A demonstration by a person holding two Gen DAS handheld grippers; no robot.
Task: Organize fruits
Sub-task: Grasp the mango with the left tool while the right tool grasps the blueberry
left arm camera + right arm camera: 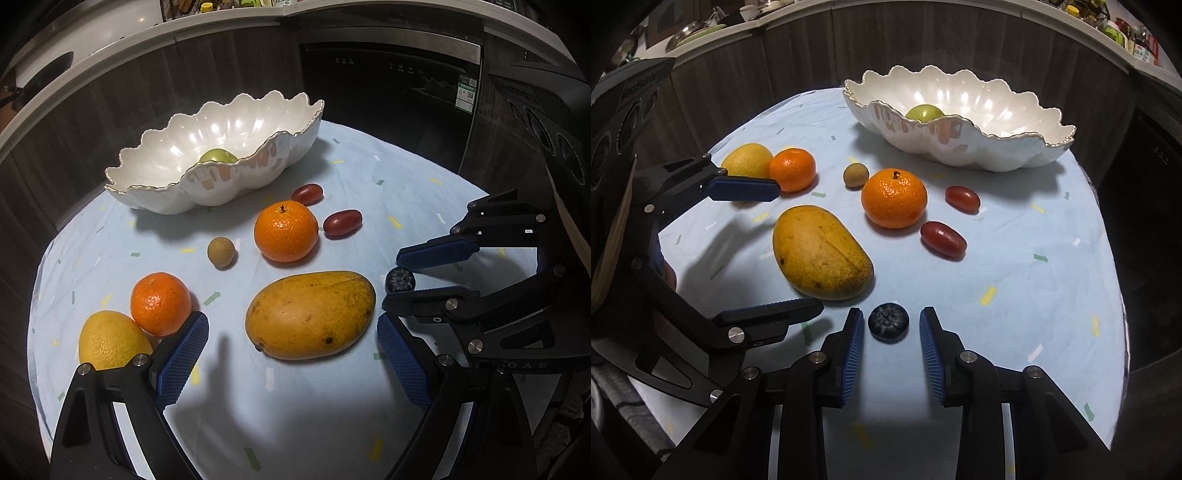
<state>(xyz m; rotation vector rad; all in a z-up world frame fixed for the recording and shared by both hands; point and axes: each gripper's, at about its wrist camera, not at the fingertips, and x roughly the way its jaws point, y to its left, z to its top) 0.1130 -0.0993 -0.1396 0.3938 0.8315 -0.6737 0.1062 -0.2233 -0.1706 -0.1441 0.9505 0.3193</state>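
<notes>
Nine fruits are in view, eight on the pale blue cloth [1015,295] and a green apple [924,112] inside the scalloped white bowl [1015,147] with its gold rim. In the right wrist view the blueberry [888,322] sits between the blue pads of the right gripper [891,332], a narrow gap on each side, so the jaws stand close but do not press it. From the blueberry, the mango [822,253] lies at ten o'clock, the near grape tomato [943,239] at one, the far grape tomato [962,198] beyond it, and the large mandarin [894,197] at twelve. The longan [855,176], small mandarin [792,170] and lemon [747,161] run toward ten o'clock. The left gripper [291,325] stands wide, holding nothing, its tips either side of the mango's near end. Pale letters on the right gripper's body read roughly "O A S"; the green sticker [466,92] on the dark appliance is too small to read.
</notes>
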